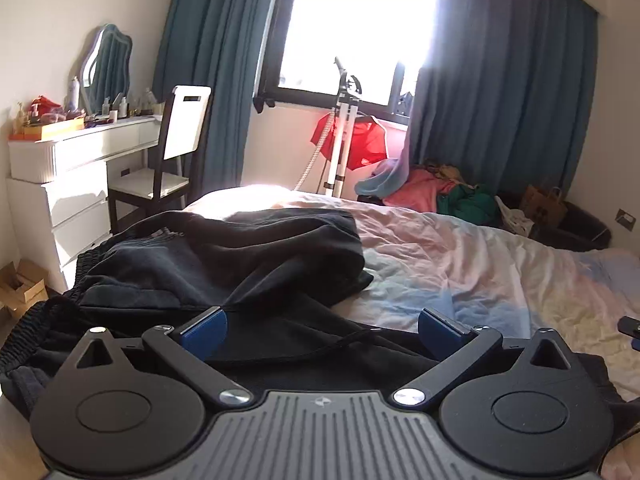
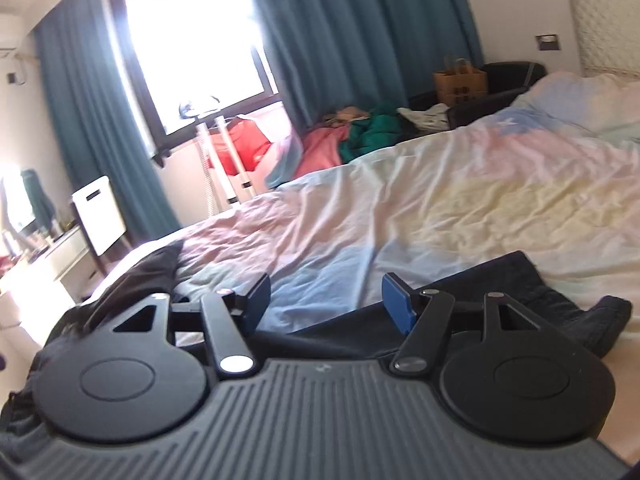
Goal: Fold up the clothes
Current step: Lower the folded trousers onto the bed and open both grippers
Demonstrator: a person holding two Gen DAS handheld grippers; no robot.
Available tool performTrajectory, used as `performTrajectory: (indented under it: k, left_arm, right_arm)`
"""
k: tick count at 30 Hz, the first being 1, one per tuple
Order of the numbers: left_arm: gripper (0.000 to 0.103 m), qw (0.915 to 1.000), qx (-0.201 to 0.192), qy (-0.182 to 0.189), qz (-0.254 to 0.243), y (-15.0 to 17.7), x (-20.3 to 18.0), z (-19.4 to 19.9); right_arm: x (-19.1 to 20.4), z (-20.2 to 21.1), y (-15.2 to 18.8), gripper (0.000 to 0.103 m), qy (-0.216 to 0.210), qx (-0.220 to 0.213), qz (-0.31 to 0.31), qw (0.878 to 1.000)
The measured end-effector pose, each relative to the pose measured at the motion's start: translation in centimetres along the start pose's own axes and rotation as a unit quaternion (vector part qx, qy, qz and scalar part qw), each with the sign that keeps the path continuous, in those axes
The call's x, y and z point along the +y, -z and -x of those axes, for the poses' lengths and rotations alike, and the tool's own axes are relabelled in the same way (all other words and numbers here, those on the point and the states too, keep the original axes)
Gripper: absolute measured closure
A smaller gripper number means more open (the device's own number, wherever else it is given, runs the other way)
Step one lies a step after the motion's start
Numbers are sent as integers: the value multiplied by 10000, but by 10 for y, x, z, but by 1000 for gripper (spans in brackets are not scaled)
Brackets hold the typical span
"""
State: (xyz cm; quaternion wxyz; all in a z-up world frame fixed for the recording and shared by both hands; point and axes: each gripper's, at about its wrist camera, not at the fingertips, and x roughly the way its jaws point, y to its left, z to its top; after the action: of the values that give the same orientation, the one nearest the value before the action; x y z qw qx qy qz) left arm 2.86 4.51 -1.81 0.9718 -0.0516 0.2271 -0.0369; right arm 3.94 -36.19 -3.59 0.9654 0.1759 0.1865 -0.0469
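A black garment (image 1: 224, 264) with an elastic waistband at the left lies rumpled on the bed's near side. My left gripper (image 1: 322, 330) is open, its blue pads just above the black cloth, holding nothing. In the right wrist view my right gripper (image 2: 326, 300) is open and empty over the bedsheet (image 2: 460, 200). The black garment (image 2: 520, 300) runs under and to the right of it, with another part (image 2: 152, 268) at the left. The right gripper's tip (image 1: 632, 326) shows at the left view's right edge.
The bed carries a pastel quilt (image 1: 480, 264). A white dresser (image 1: 80, 168) and chair (image 1: 176, 152) stand at the left. A garment steamer (image 1: 344, 128) with a red top stands by the window. A clothes pile (image 1: 440, 192) and a paper bag (image 1: 544, 204) lie beyond the bed.
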Motion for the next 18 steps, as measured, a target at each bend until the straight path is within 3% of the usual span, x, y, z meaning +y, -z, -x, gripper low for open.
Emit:
performTrajectory:
  k: [6,12,15,18]
  left_arm:
    - [0,9995,-12,123,-281,36,-31,-32]
    - [0,9993,260,141,-240,62,-26,-50]
    - [0,9996,99,120,-215,59,-21,-44]
    - [0,9990,-370,63,-229,35,-18,-29]
  right_arm:
    - [45,-3,28,38,-860,63,569,9946]
    - [70,-23,53,38,-986,269,993,9898]
    - [74,-27,58,38,-1103,361,940,9888]
    - [71,-30,61,39,-1303,548,699,9875]
